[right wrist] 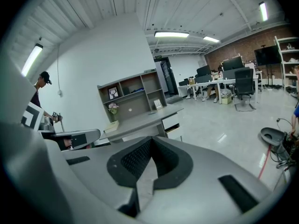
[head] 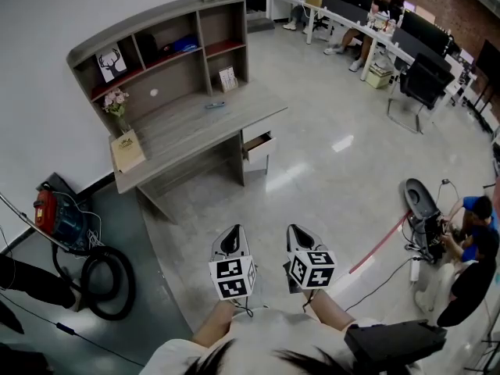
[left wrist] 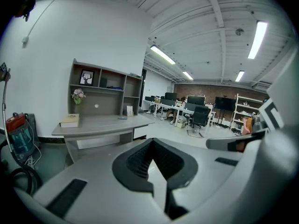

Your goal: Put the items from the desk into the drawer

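Your left gripper [head: 231, 234] & right gripper [head: 300, 237]: jaws together, empty, far from desk [head: 187, 127]. Drawer [head: 258, 142] under its right edge prob. barely open; book [head: 127, 151] may snag unless you widen it.

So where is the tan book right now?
In the head view, the tan book lies on the left end of the desk, right in front of the pink flowers and well away from the partly open drawer on the right.
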